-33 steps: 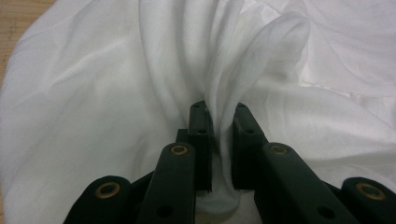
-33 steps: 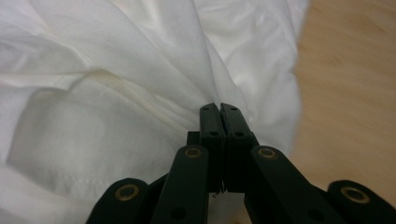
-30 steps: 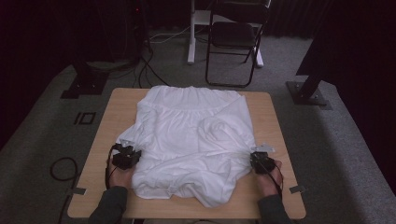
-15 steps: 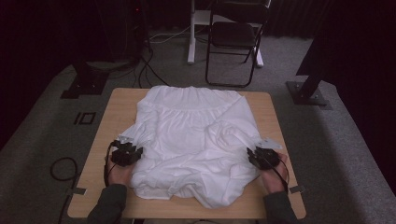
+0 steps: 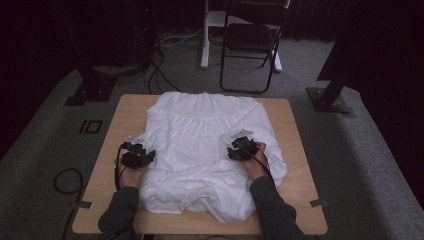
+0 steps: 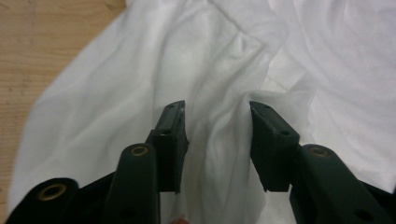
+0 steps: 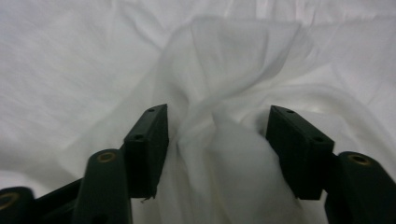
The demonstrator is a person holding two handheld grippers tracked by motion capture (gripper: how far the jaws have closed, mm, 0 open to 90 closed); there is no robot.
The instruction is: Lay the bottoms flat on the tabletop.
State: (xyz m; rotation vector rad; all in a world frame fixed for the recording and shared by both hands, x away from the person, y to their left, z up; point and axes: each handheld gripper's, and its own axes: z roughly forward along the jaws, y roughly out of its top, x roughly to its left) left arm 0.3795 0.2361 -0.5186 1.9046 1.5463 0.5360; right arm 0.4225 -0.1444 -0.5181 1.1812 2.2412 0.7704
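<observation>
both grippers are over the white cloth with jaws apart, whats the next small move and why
Probably lift both grippers clear of the cloth. The left gripper and right gripper have just been opening; a raised fold stands between each pair of jaws, but the pads no longer press on it. Backing straight off should leave those folds lying on the table rather than dragging them.

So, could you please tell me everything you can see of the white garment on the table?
The white garment looks like thin, soft cloth with a gathered band across its far edge. It lies spread but rumpled over most of the wooden table, its near edge bunched in folds. The left gripper sits at its left edge and the right gripper over its right half; each has a raised fold between its jaws, which have just been opening and stand apart.
</observation>
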